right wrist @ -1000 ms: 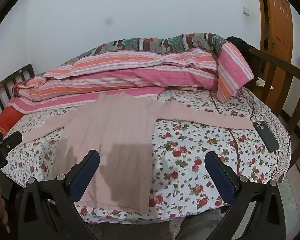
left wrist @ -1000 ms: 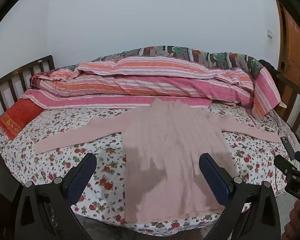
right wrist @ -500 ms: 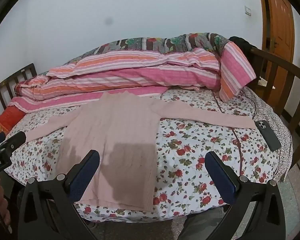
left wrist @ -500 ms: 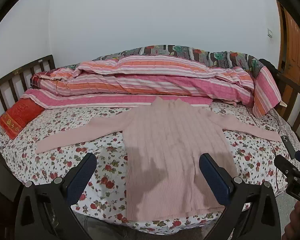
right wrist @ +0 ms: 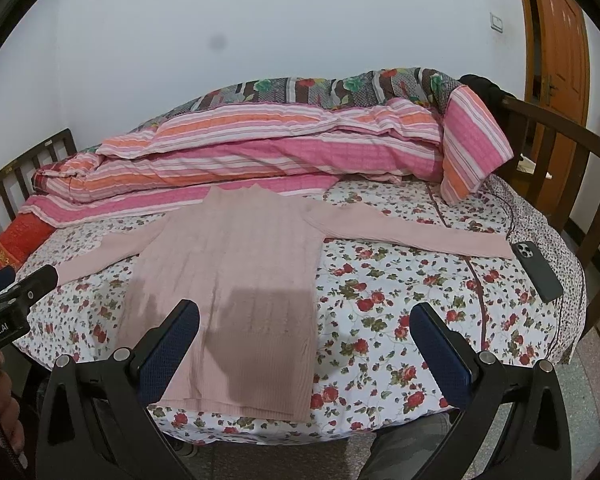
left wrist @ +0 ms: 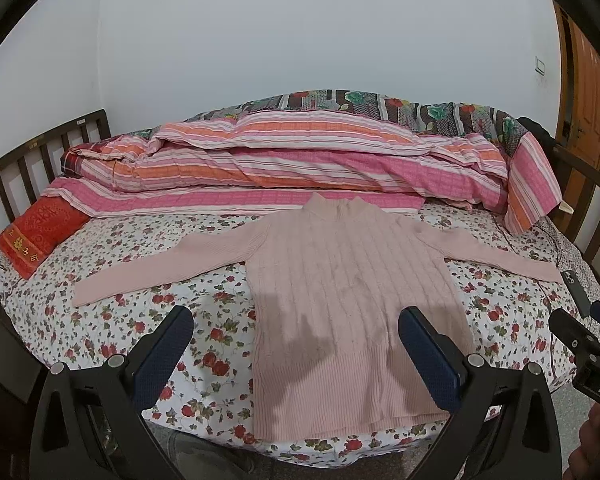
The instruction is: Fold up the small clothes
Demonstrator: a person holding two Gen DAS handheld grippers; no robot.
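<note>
On the floral bed (left wrist: 112, 332), a pink sweater (left wrist: 352, 300) lies flat with both sleeves spread, folding not begun, while 2 grippers, left gripper (left wrist: 296, 354) and right gripper (right wrist: 306, 350), hover spread apart, empty.

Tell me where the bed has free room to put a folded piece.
Free: floral sheet between the pink sweater body and the phone, below the right sleeve; also sheet below the left sleeve. Crowded: the striped quilt fills the back.
</note>
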